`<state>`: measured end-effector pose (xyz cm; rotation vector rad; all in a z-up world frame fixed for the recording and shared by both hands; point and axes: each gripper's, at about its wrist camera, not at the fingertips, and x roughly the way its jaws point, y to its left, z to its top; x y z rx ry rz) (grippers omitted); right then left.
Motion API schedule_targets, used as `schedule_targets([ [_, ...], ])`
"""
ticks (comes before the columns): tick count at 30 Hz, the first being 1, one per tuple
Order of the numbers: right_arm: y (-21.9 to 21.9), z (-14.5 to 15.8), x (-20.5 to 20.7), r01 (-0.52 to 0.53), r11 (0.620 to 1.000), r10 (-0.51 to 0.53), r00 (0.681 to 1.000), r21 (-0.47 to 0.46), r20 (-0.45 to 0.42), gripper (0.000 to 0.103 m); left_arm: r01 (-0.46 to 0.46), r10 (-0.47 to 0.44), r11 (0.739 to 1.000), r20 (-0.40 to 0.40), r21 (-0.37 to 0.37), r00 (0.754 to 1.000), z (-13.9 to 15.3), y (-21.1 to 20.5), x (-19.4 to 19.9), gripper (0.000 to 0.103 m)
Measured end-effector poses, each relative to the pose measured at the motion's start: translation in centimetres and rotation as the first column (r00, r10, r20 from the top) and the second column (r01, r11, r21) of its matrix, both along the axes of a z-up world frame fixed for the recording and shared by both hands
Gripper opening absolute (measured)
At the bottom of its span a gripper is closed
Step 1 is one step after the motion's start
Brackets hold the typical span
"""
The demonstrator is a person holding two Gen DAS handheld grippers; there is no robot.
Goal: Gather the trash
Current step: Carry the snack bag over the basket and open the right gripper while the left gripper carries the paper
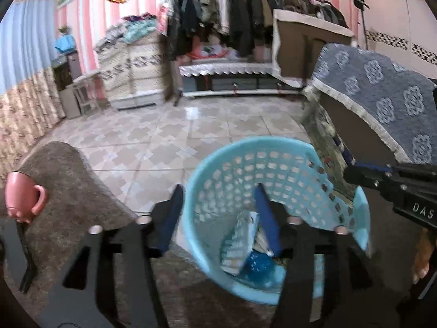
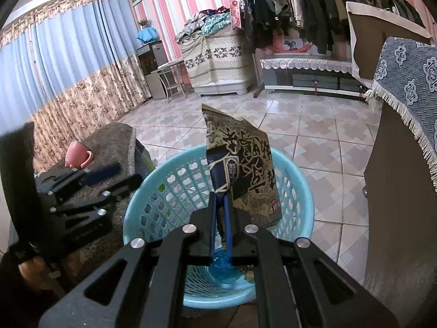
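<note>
A dark snack wrapper (image 2: 240, 164) printed with bold black characters stands upright at the centre of the right wrist view, pinched at its lower edge by the right gripper (image 2: 220, 199), whose blue-padded fingers (image 2: 227, 218) are clamped tight on it. The wrapper hangs directly above a light blue perforated basket (image 2: 169, 188) that fills the lower middle of that frame. Down through the fingers a crumpled blue plastic bag (image 2: 222, 268) shows on the basket floor.

The left wrist view looks into the same basket (image 1: 273, 164) from the other side, at lower centre-right. Inside lie a blue-and-white packet (image 1: 237, 243) leaning on the wall and the blue bag (image 1: 258, 266) beside it. The left gripper (image 1: 218, 199) has its fingers spread wide with nothing between them; one blue pad (image 1: 269, 218) is over the basket opening, the other outside the rim.

Both grippers tilt downward toward the basket. The right gripper's black body (image 1: 404, 188) enters the left view from the right edge, with fingertips of the person's hand (image 1: 422, 268) below it; the wrapper is not visible there. In the right view the left gripper (image 2: 98, 175) lies at middle left, over a brown fuzzy surface (image 2: 109, 142).

A pink mug (image 1: 23, 196) stands upside down on that surface, left of the basket. Patterned floor tiles (image 1: 153, 142) stretch beyond.
</note>
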<state>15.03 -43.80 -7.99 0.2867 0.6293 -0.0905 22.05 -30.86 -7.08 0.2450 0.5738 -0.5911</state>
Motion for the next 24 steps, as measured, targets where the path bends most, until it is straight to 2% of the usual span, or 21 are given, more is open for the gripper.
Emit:
schedule_targets([
  [1, -0.1, -0.1, -0.1, -0.001, 1.000, 0.001, 1.000, 0.001, -0.001, 0.006, -0.022, 0.022, 1.000, 0.016, -0.002, 1.000, 0.3, 0.4, 0.1, 0.076],
  [4, -0.3, -0.5, 0.3, -0.004, 1.000, 0.004, 1.000, 0.010, -0.003, 0.006, -0.068, 0.069, 0.997, 0.048, -0.027, 0.996, 1.2, 1.7, 0.3, 0.086],
  [12, 1.1, -1.8, 2.5, 0.043, 0.998, -0.045, 0.998, -0.047, -0.039, 0.008, -0.163, 0.166, 0.986, 0.075, -0.045, 0.983, 2.4, 5.4, 1.0, 0.091],
  [13, 1.2, -2.1, 2.8, 0.056, 0.997, -0.058, 0.997, -0.049, -0.047, 0.012, -0.169, 0.173, 0.984, 0.073, -0.052, 0.982, 2.5, 5.8, 1.0, 0.092],
  [15, 1.5, -2.4, 3.3, 0.074, 0.996, -0.077, 0.996, -0.048, -0.054, 0.038, -0.182, 0.187, 0.981, 0.072, -0.066, 0.980, 2.8, 6.8, 0.9, 0.092],
  [16, 1.7, -2.5, 3.5, 0.084, 0.995, -0.087, 0.995, -0.056, -0.053, 0.056, -0.192, 0.197, 0.979, 0.077, -0.068, 0.977, 3.0, 7.3, 0.9, 0.093],
  [19, 2.7, -2.4, 3.5, 0.095, 0.991, -0.099, 0.994, -0.090, -0.046, 0.063, -0.220, 0.227, 0.972, 0.086, -0.082, 0.970, 3.7, 8.8, 0.8, 0.095],
  [21, 3.2, -2.2, 3.5, 0.094, 0.991, -0.099, 0.994, -0.100, -0.046, 0.073, -0.235, 0.243, 0.967, 0.082, -0.102, 0.966, 4.2, 9.9, 0.8, 0.095],
  [23, 4.1, -1.7, 3.2, 0.110, 0.982, -0.116, 0.993, -0.150, -0.028, 0.090, -0.254, 0.264, 0.960, 0.082, -0.119, 0.961, 4.7, 11.2, 0.6, 0.095],
  [24, 4.5, -1.4, 3.0, 0.117, 0.979, -0.122, 0.992, -0.169, -0.020, 0.092, -0.261, 0.272, 0.958, 0.086, -0.122, 0.958, 4.8, 11.8, 0.5, 0.096],
])
